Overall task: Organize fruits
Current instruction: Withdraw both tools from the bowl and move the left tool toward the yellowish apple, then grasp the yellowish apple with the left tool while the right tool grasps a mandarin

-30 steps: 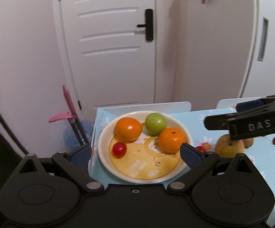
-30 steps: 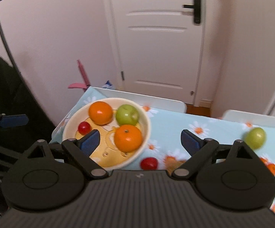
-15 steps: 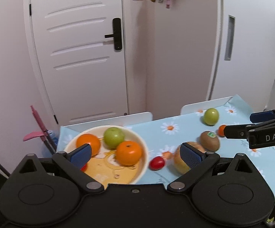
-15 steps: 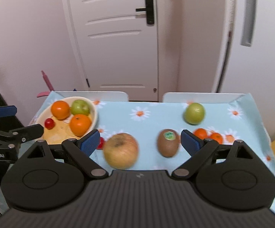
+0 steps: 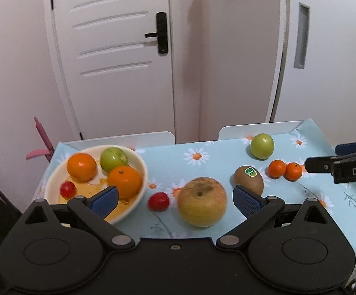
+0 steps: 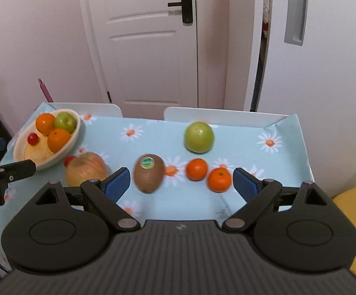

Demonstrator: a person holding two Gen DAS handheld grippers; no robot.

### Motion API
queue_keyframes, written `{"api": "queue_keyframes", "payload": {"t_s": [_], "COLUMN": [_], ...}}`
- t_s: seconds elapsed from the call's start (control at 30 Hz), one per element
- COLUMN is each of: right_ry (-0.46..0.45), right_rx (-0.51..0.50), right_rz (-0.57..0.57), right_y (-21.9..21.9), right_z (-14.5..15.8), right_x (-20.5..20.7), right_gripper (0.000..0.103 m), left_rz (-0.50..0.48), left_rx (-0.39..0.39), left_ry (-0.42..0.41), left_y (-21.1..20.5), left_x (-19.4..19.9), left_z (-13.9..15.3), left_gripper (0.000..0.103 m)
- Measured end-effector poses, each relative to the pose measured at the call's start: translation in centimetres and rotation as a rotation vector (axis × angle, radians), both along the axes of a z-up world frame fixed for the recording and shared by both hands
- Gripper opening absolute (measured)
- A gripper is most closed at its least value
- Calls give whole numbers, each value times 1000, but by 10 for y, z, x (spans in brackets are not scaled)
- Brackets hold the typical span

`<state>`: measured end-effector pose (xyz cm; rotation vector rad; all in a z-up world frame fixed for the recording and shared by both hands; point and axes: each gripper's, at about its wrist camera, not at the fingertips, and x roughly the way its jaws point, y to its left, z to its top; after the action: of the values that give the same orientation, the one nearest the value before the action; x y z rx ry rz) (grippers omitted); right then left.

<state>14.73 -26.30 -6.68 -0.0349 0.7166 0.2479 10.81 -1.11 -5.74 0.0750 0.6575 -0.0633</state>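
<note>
Left wrist view: left gripper [image 5: 174,198], fingers spread, empty. Swung right from over the bowl [image 5: 138,191] within the last second; loose fruit now in frame. Bowl at near left, holding two oranges, green apple, tomato. Just right of it: tomato [image 5: 158,201], pear [image 5: 202,201], kiwi [image 5: 248,178].

Right wrist view: right gripper [image 6: 181,183], fingers spread, empty, likewise turned from bowl to table. Kiwi [image 6: 149,173], two tangerines [image 6: 208,174] between fingers; apple [image 6: 198,137] farther. Six fruits still to collect, probably.
</note>
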Motion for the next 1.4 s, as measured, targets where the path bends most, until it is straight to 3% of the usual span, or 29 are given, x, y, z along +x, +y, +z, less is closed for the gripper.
{"api": "queue_keyframes", "payload": {"t_s": [0.2, 0.57, 0.73, 0.83, 1.4], "right_ry": [23, 67, 79, 87, 87], "right_rx": [-26, -32, -33, -31, -43], "right_rz": [61, 127, 151, 156, 179], "right_y": [-29, -50, -50, -50, -43], "right_z": [-28, -70, -80, -83, -88], "right_x": [22, 54, 63, 68, 78], "right_gripper": [103, 91, 85, 80, 69], "left_rz": [84, 188, 205, 216, 183], "left_rx": [-9, -43, -63, -81, -38], "left_ry": [8, 60, 69, 96, 115], "left_y": [-26, -44, -43, -43, -47], "left_x": [15, 48, 58, 64, 53], "left_z": [-27, -76, -85, -91, -89], "left_gripper": [101, 99, 93, 78, 77]}}
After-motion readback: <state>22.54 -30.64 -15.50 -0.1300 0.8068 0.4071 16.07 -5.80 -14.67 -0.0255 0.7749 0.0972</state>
